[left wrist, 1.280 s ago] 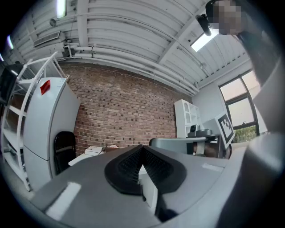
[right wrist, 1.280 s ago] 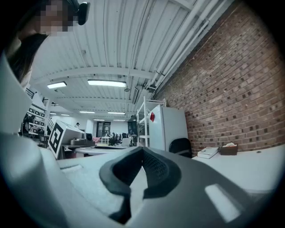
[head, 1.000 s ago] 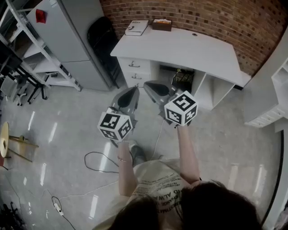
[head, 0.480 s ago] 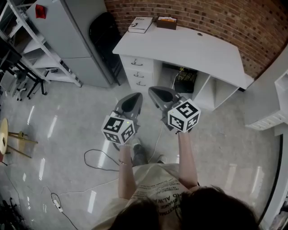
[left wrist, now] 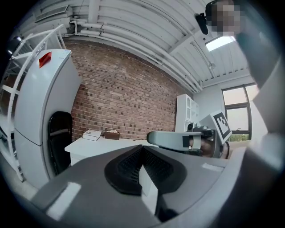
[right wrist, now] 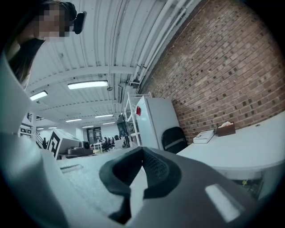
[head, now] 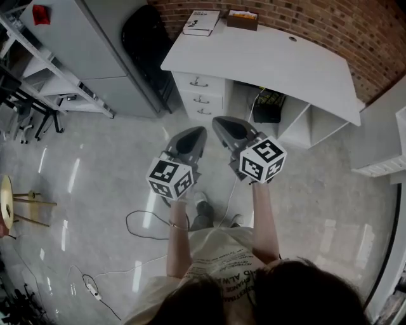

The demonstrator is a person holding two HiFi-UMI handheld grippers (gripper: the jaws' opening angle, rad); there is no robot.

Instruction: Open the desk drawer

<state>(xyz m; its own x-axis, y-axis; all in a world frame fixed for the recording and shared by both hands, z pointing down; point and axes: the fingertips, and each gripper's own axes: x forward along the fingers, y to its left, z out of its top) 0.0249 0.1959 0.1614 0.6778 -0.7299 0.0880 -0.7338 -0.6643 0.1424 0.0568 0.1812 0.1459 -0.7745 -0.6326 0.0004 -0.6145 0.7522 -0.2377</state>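
Note:
The white desk point(head: 273, 60) stands against the brick wall, with a stack of three drawers point(head: 202, 98) at its left end, all closed. The top drawer's metal handle point(head: 198, 82) faces me. My left gripper point(head: 194, 133) and right gripper point(head: 221, 122) hang side by side above the floor, short of the desk and touching nothing. Both point toward the drawers. In the left gripper view the jaws point(left wrist: 142, 148) meet with nothing between them, and the desk point(left wrist: 102, 144) lies ahead. The right gripper point(right wrist: 142, 149) is likewise shut and empty.
A book point(head: 200, 22) and a brown box point(head: 242, 19) lie on the desk's back edge. A black chair point(head: 147, 38) and a grey cabinet point(head: 95, 51) stand left of the drawers. A black box point(head: 269, 108) sits under the desk. A cable point(head: 143, 225) trails across the floor.
Both grippers have drifted slightly lower and to the right in the head view, and the view has shifted along the desk. Their jaws stay shut.

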